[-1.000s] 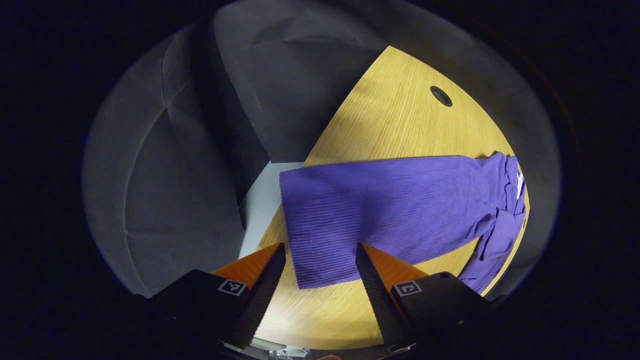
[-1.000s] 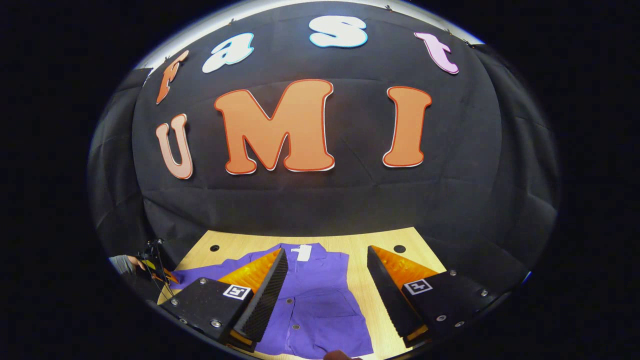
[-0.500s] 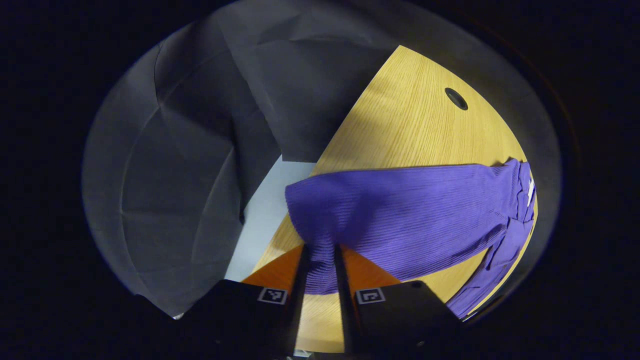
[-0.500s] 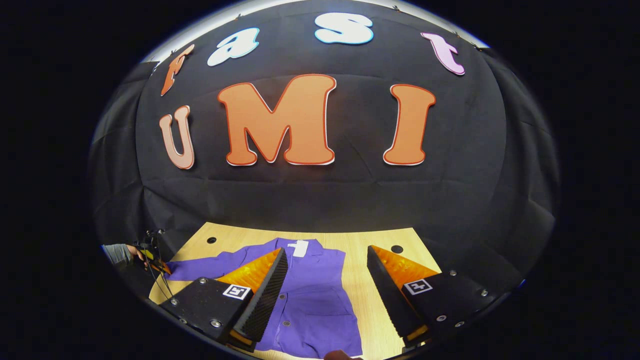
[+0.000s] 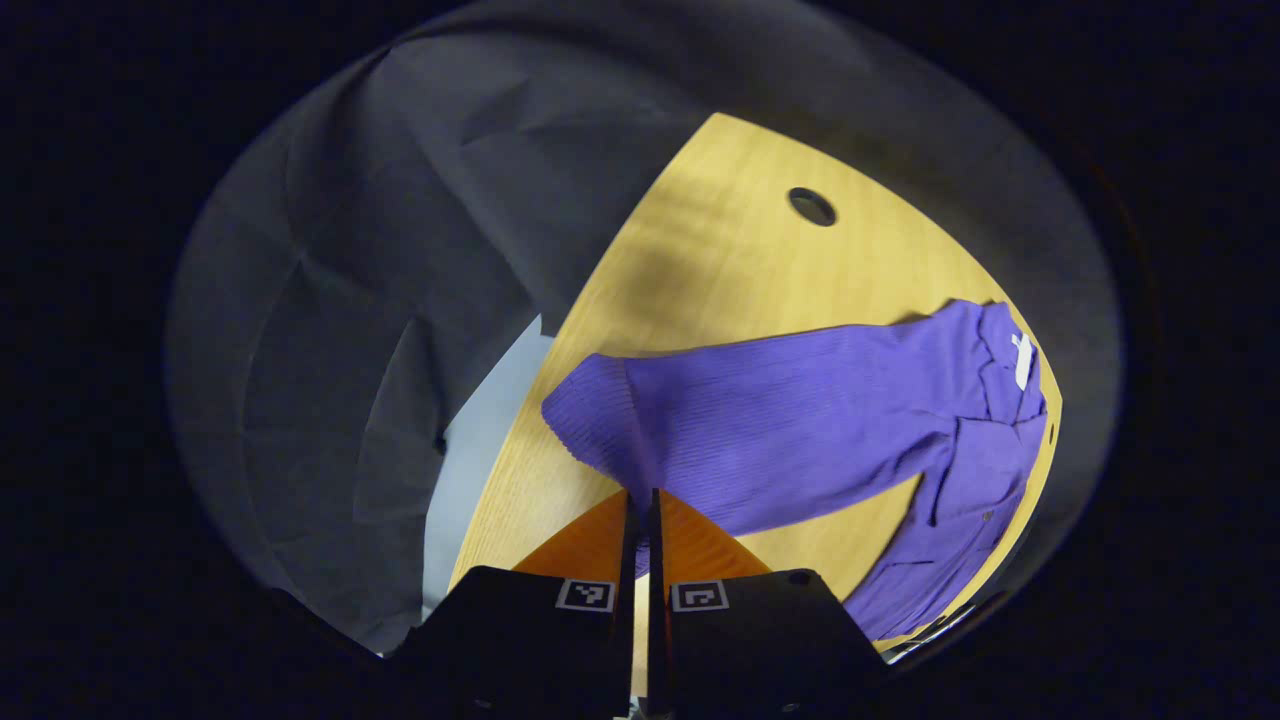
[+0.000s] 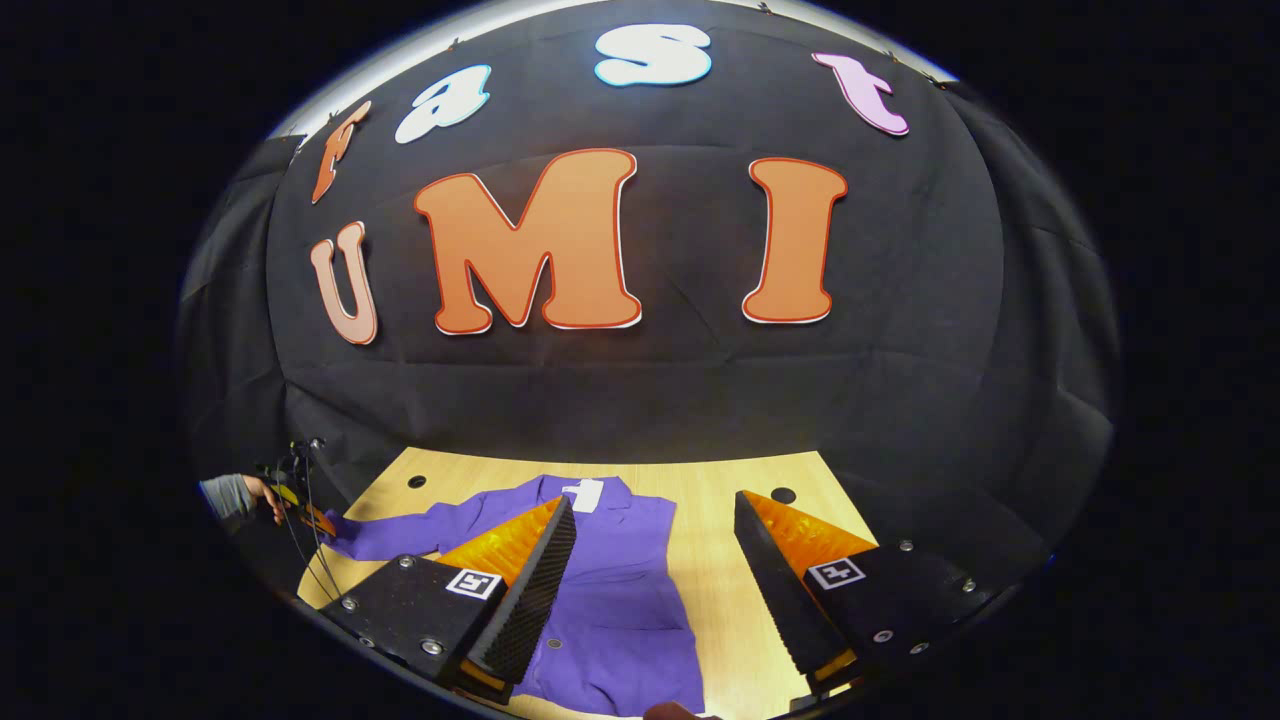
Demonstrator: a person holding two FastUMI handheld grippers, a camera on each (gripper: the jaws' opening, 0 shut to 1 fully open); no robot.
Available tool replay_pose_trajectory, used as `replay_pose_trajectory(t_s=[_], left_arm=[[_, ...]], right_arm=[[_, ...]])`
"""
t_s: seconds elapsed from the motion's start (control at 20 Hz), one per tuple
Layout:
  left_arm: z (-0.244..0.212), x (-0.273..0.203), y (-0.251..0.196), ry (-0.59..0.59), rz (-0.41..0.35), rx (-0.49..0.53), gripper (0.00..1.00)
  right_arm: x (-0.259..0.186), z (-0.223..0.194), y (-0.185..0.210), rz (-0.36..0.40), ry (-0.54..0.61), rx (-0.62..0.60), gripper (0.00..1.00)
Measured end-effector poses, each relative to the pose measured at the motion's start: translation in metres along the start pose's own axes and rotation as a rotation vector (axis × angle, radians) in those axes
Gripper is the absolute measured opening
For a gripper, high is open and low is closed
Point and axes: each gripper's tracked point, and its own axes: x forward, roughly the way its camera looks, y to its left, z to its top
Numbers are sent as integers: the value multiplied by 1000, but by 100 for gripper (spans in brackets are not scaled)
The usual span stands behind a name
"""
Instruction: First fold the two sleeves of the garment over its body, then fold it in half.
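in the left gripper view, the left gripper [image 5: 640, 520] sits at the bottom with its two fingers pressed almost together, and a pinch of the purple shirt's sleeve [image 5: 760, 430] is caught between their tips. from that pinch the cuff end bunches up and rises a little off the wooden table [image 5: 720, 260], while the rest of the sleeve runs away to the right, ribbed and fairly straight, to the shirt's body [image 5: 960, 500] near the table's far right edge. a white neck tag [image 5: 1021, 360] shows at the collar there. beyond the sleeve the bare tabletop carries a small round hole [image 5: 811, 206], and past the table's left edge a pale strip of floor [image 5: 470, 460] shows below the dark cloth wall [image 5: 400, 250]

in the right gripper view, the right gripper [image 6: 655, 565] holds its jaws wide apart with nothing between them, above the near part of the table [image 6: 720, 560]. the purple shirt [image 6: 620, 610] lies flat just beyond and below the left finger, its button front facing up, so most of the body falls under that finger and in the left half of the gap. farther off, the collar with its white tag [image 6: 584, 494] points toward the wall, and the sleeve stretches left to the table's edge, where the other gripper [image 6: 305, 515] and a hand [image 6: 262, 492] in a grey sleeve meet its cuff
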Motion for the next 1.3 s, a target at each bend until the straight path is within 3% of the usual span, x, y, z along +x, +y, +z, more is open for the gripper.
replay_pose_trajectory(t_s=[0.1,0.15,0.2,0.25,0.65,0.9,1.3], left_arm=[[3,-20,-24,-26,-16,48,6],[5,-30,-38,-41,-27,74,7],[5,-42,-52,-56,-36,101,7],[8,-53,-66,-72,-44,130,6],[31,-151,-198,-190,-136,372,6],[31,-184,-309,-235,-189,512,6],[9,-193,-450,-233,-268,674,7]], right_arm=[[0,-1,-6,-3,-4,-25,100],[0,-2,-9,-6,-8,-39,95],[1,-1,-13,-8,-13,-52,100],[1,-1,-16,-6,-18,-63,96],[2,-11,-33,26,-20,-105,95],[5,-23,-52,36,-6,-77,95],[-14,-33,-101,4,-16,-18,95]])
